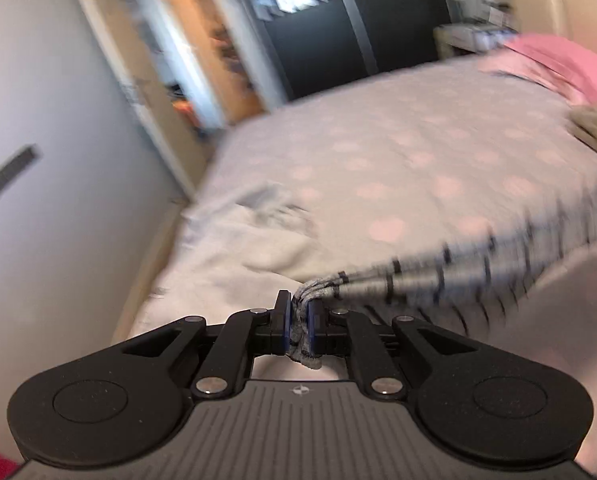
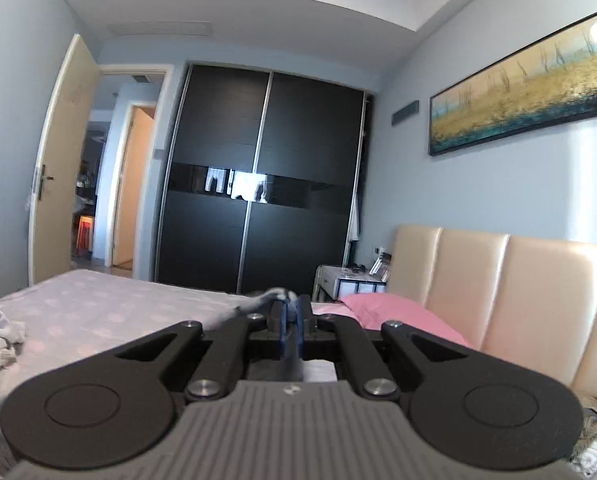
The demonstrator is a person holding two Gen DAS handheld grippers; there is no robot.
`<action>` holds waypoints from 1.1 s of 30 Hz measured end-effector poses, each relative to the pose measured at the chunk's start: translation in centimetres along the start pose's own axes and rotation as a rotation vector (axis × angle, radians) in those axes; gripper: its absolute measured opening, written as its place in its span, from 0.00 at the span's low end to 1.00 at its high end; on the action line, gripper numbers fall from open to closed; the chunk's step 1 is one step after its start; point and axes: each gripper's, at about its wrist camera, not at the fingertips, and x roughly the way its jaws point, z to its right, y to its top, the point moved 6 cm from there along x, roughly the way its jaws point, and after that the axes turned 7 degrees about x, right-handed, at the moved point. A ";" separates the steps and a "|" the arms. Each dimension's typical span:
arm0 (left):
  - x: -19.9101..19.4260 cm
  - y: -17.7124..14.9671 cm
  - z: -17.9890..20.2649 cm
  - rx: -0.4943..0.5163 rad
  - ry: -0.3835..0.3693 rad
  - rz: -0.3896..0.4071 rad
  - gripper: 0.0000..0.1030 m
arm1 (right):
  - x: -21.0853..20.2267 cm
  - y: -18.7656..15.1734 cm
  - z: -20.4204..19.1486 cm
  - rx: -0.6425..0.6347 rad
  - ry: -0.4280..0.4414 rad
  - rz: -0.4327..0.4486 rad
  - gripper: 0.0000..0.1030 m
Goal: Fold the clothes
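The left hand-held gripper (image 1: 301, 322) pinches a bunched edge of a grey striped garment (image 1: 458, 268), which stretches taut above the bed (image 1: 378, 152). The right hand-held gripper (image 2: 294, 320) is pressed together on grey cloth (image 2: 258, 304), near the bed's pink pillow (image 2: 394, 312).

Bedroom, pale blue walls: dark sliding wardrobe (image 2: 258, 184); open door (image 2: 58, 176); beige padded headboard (image 2: 498, 292); landscape painting (image 2: 526, 92) hung above; polka-dot bedspread (image 1: 398, 160).
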 end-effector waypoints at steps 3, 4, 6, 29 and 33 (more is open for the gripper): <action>-0.5 0.7 -1.9 -0.055 -0.005 0.019 0.06 | 0.9 -0.9 1.5 0.056 -0.046 -0.061 0.05; -1.0 1.1 -1.9 -0.033 -0.003 0.032 0.06 | 0.9 -1.1 1.7 0.042 -0.058 -0.054 0.05; -1.6 2.0 -1.7 0.008 0.002 0.051 0.06 | 0.7 -0.6 2.0 0.036 -0.058 -0.037 0.05; 5.3 10.5 2.8 0.207 0.027 0.166 0.06 | 13.0 2.0 4.7 -0.141 -0.145 -0.064 0.05; 6.4 6.1 4.5 0.292 -0.005 0.112 0.06 | 11.7 -2.3 5.6 -0.164 -0.083 -0.180 0.05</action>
